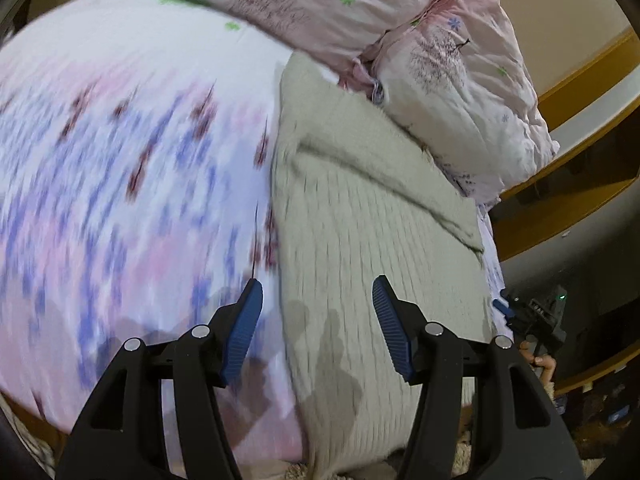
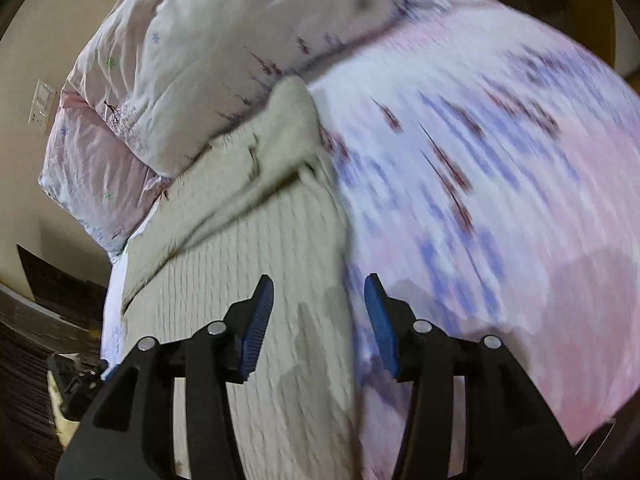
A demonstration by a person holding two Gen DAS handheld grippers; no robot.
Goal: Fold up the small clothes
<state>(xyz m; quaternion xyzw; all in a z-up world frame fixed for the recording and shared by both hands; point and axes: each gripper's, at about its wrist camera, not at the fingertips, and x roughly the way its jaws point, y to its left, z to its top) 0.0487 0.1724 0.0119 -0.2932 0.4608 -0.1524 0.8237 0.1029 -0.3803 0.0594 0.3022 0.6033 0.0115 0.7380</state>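
A cream knitted garment [image 1: 372, 240] lies flat on a bed with a pink, white and purple floral sheet [image 1: 120, 160]. One part of it is folded over near its far end. It also shows in the right wrist view [image 2: 248, 280]. My left gripper [image 1: 318, 320] is open and empty, hovering above the garment's left edge. My right gripper [image 2: 318, 320] is open and empty above the garment's right edge. The other gripper [image 1: 532, 316] shows at the right of the left wrist view. Both views are blurred.
A crumpled pink floral duvet [image 1: 400, 20] lies beyond the garment; it also shows in the right wrist view [image 2: 180, 60]. A yellow wooden bed frame [image 1: 580, 176] runs along the right. A wall socket [image 2: 42, 100] is on the left wall.
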